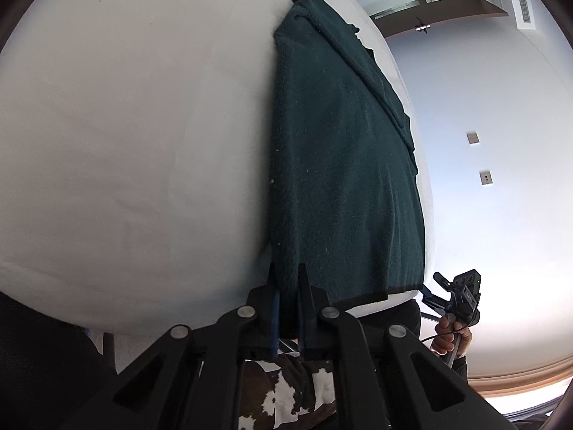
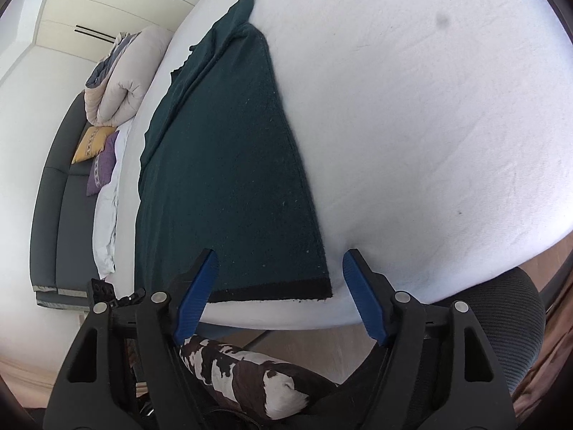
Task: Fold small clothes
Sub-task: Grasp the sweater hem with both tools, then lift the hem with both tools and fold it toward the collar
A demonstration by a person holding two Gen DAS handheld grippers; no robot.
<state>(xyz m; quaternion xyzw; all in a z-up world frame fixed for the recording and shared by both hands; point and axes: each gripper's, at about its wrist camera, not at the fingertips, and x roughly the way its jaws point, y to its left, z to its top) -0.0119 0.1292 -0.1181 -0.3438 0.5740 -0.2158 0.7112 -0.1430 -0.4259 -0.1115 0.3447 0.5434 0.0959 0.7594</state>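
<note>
- The left tongs [image 1: 288, 308] pinch the green sweater's [image 1: 343, 165] near corner; a hard pull could undo its fold.
- The right tongs [image 2: 279, 294] are spread over the sweater's hem and hold nothing, so that side could sag off the bed [image 2: 429, 125].

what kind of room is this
Most likely a bedroom: a dark green garment lies on a white-sheeted bed, with a rolled duvet and cushions on a dark sofa beside pale wardrobe doors.
</note>
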